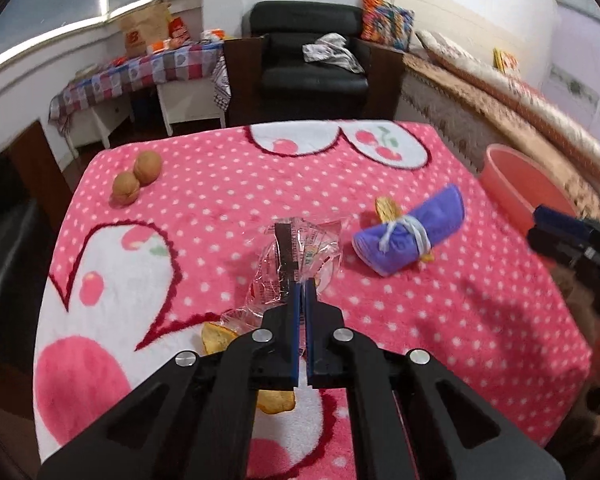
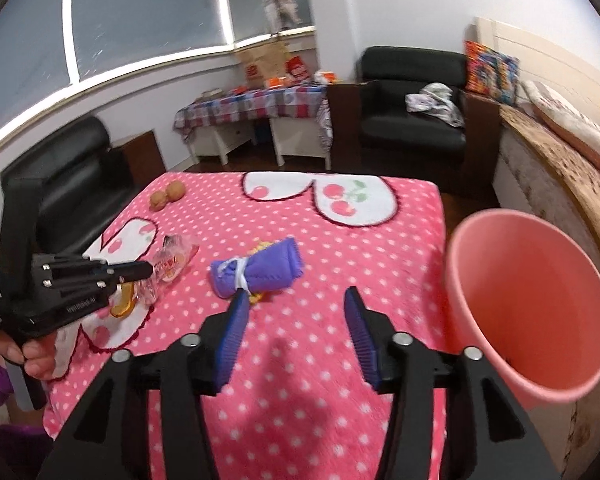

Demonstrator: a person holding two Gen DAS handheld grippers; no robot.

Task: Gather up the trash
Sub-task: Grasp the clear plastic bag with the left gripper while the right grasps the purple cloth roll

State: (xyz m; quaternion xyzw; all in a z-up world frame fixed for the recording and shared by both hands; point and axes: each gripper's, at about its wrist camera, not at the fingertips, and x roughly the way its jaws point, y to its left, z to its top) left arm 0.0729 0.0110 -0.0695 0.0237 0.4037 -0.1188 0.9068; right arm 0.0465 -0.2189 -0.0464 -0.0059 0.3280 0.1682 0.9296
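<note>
My left gripper (image 1: 302,280) is shut on a clear crumpled plastic wrapper (image 1: 296,260) just above the pink dotted table (image 1: 228,196); it also shows in the right wrist view (image 2: 140,270) with the wrapper (image 2: 172,262). Orange peel pieces lie under it (image 1: 216,338) and near the wrapper in the right wrist view (image 2: 124,304). My right gripper (image 2: 296,296) is open and empty, above the table just in front of a rolled purple cloth (image 2: 260,270). A pink bin (image 2: 536,300) stands at the table's right edge.
Two walnuts (image 1: 138,176) lie at the far left of the table. Another peel piece (image 1: 386,208) sits behind the purple cloth (image 1: 412,232). A black armchair (image 1: 312,68) and a covered side table (image 1: 140,76) stand beyond. A bed runs along the right.
</note>
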